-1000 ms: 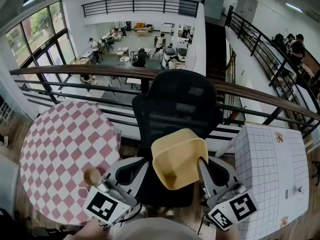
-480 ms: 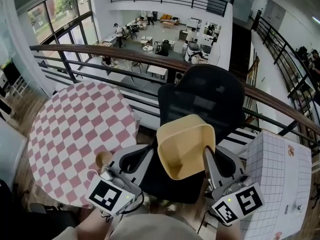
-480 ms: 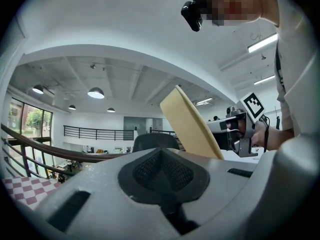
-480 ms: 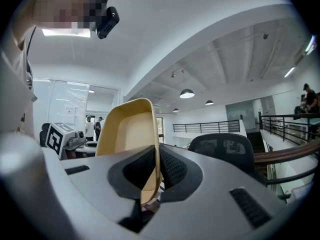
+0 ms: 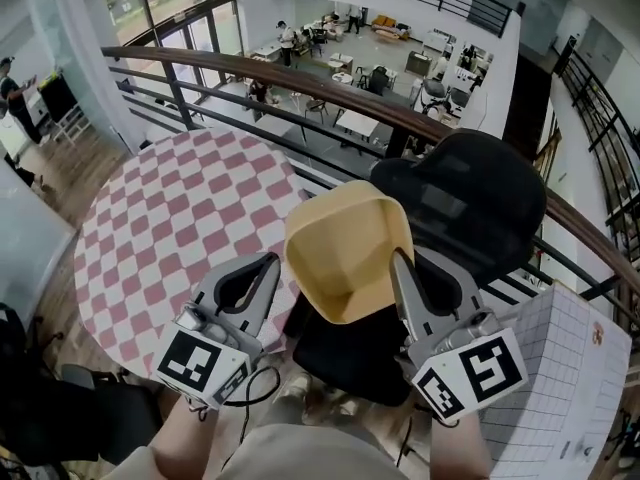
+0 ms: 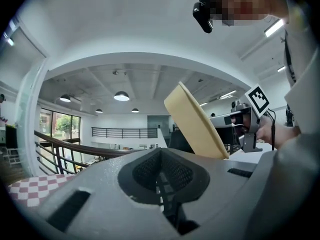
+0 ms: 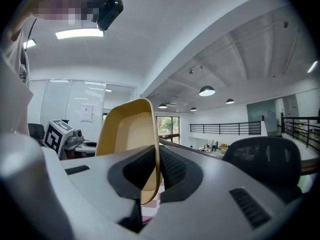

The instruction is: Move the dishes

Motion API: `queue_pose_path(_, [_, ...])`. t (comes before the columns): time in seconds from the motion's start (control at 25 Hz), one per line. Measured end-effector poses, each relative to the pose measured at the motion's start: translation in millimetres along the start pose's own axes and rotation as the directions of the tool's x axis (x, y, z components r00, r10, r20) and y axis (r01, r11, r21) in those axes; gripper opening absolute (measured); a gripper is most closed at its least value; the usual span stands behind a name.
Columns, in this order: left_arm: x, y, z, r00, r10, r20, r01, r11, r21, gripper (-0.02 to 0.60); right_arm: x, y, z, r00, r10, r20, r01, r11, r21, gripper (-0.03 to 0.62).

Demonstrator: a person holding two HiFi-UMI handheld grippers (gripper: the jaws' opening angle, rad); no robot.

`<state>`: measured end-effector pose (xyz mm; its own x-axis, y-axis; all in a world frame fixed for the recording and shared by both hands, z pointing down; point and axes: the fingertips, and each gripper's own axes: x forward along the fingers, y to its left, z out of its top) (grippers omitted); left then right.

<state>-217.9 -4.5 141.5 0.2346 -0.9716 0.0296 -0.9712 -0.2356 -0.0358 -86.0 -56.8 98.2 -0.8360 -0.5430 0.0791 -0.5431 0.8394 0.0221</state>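
The likeliest slip, as we judge it, is the pale yellow squarish plastic bowl [image 5: 345,253] twisting or sliding out of its pinch. The right gripper [image 5: 398,264] bites only one thin rim, so all the bowl's weight hangs off to one side and any quick swing could lever it loose. In the centre of the head view the bowl hangs in the air, tipped up. Below it is the black mesh office chair [image 5: 470,208], not the round table with the pink-and-white checked cloth [image 5: 170,228] at the left of the frame. A drop here would hit the chair or the floor. The bowl's free edge is also just beside the left gripper [image 5: 266,264], so a knock there could jar the hold.

In the right gripper view the jaws are clenched on the bowl's rim [image 7: 125,129], with the wall standing between the pads. In the left gripper view the jaws look closed together with nothing between them, though the dark hollow makes that hard to confirm. There the bowl [image 6: 192,121] sits at the upper right.

Both grippers reach away from us, roughly level and side by side, across the lower middle of the head view.
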Motion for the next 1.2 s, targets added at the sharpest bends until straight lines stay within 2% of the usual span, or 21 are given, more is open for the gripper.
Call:
queue_pose_path(0.24, [-6.1, 36.3, -28.0, 0.995, 0.087, -0.054, -0.086, 0.996, 0.022, 0.014, 64.7, 12.7, -33.6, 0.995, 0.076, -0.069, -0.073, 0.996, 0.045, 0.032])
queue_pose_path(0.44, [4.8, 60.0, -68.6, 0.985, 0.125, -0.119, -0.121, 0.992, 0.040, 0.014, 107.7, 16.6, -63.4, 0.987, 0.100, -0.122, -0.092, 0.994, 0.065, 0.032])
queue_pose_path(0.76, [13.8, 92.5, -129.9, 0.960, 0.162, -0.230, -0.177, 0.983, -0.045, 0.014, 160.9, 12.0, -128.7, 0.960, 0.134, -0.245, -0.105, 0.986, 0.129, 0.032])
queue_pose_path(1.0, [15.1, 115.0, -178.8, 0.937, 0.171, -0.303, -0.215, 0.970, -0.116, 0.014, 195.6, 7.2, -205.1, 0.912, 0.134, -0.389, -0.079, 0.985, 0.155, 0.032])
queue_pose_path(1.2, [17.5, 122.9, -220.3, 0.921, 0.170, -0.351, -0.228, 0.965, -0.131, 0.014, 212.9, 10.9, -265.1, 0.860, 0.147, -0.488, -0.065, 0.981, 0.181, 0.032])
